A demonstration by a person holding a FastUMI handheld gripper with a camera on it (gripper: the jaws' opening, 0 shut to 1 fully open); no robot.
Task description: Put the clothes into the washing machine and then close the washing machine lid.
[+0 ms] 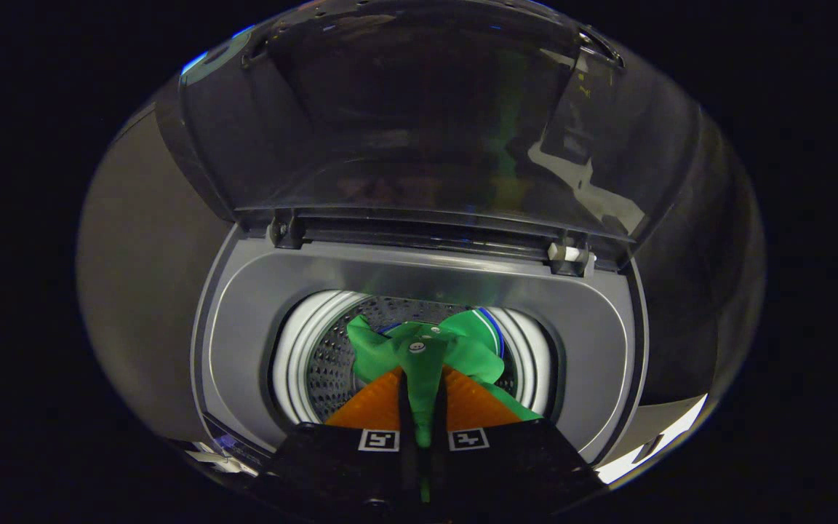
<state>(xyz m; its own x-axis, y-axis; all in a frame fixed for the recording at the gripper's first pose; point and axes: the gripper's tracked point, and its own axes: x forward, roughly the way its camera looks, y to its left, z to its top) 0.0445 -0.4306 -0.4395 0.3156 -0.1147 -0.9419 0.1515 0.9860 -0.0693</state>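
The gripper [420,386] hangs over the open mouth of the washing machine [244,327], its two fingers drawn close together and pinching a green garment [430,353] between them. A fold of the cloth runs down the narrow gap between the fingers, while the rest bunches up just ahead of the fingertips and spills to either side (one lobe leans left, a larger one right, where a thin blue edge shows). The garment sits above the perforated metal drum [328,356], inside the ring of the white tub rim [292,356]; whether any part of the cloth touches the drum cannot be told. Beyond the fingers, the transparent lid [419,124] stands raised on its hinges [284,231] at the back of the grey top panel
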